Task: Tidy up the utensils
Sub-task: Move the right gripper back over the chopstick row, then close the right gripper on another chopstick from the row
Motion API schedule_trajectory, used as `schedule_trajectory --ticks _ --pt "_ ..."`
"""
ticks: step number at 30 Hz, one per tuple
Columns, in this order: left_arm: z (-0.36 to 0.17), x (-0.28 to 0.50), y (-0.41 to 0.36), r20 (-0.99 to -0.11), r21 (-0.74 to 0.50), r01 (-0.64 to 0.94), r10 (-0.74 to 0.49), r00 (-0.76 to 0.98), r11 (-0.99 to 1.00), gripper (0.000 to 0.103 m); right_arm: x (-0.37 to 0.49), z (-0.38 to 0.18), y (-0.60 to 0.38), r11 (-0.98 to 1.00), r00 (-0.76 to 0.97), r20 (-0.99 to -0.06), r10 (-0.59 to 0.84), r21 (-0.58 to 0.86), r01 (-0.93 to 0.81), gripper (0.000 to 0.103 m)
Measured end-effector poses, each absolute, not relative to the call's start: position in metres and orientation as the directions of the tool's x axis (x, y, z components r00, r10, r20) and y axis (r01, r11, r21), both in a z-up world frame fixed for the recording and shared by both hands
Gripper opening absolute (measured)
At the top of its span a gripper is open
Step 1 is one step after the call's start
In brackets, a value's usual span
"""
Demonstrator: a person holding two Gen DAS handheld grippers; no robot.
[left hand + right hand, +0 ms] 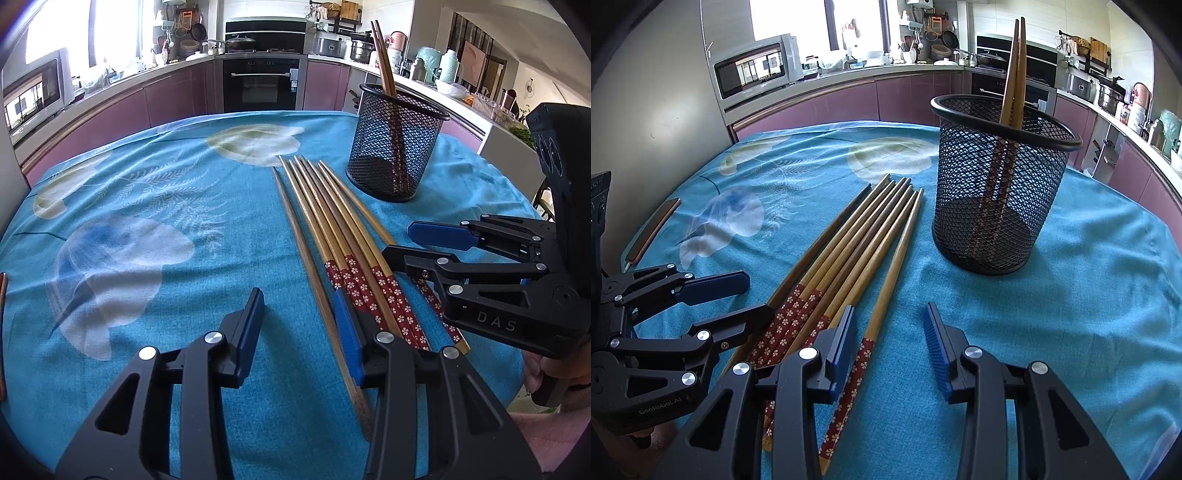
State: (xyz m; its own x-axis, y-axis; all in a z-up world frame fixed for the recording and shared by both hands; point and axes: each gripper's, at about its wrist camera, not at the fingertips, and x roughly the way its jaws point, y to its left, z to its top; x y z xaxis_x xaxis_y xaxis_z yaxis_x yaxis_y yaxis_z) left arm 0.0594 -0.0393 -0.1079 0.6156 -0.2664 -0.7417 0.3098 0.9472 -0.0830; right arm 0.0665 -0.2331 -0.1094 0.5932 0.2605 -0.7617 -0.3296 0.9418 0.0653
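Note:
Several wooden chopsticks (332, 221) (857, 236) with red flowered handles lie side by side on the blue tablecloth (166, 229). My left gripper (297, 306) (753, 295) is open, low over the cloth, and a dark plain chopstick (295, 229) lies between its fingers, untouched by the pads. My right gripper (889, 314) (397, 240) is open too, straddling the outermost chopstick (901, 243) without pressing it. A black mesh holder (395, 147) (997, 192) stands upright beyond the bundle, with two chopsticks (382, 55) (1015, 66) leaning in it.
A thin flat brown object (652, 229) lies near the table's left edge. A hand with a pink sleeve (554, 376) holds the right gripper. Kitchen counters and an oven (264, 83) stand behind the table. Bare cloth lies left of the chopsticks.

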Motion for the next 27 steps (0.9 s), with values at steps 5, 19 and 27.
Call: schedule_trajectory --ticks 5,19,27 --pt "-0.108 0.059 -0.04 -0.742 -0.077 0.312 -0.263 0.616 0.947 0.04 0.067 -0.109 -0.235 0.942 0.592 -0.761 0.263 0.07 -0.329 0.036" --pt "-0.108 0.058 -0.041 -0.745 -0.078 0.317 -0.267 0.611 0.945 0.035 0.069 -0.108 -0.243 0.941 0.586 -0.761 0.278 0.093 -0.326 0.032" --pt "-0.108 0.06 -0.043 -0.748 -0.071 0.315 -0.259 0.61 0.946 0.03 0.072 -0.107 -0.246 0.942 0.585 -0.761 0.279 0.101 -0.319 0.023"
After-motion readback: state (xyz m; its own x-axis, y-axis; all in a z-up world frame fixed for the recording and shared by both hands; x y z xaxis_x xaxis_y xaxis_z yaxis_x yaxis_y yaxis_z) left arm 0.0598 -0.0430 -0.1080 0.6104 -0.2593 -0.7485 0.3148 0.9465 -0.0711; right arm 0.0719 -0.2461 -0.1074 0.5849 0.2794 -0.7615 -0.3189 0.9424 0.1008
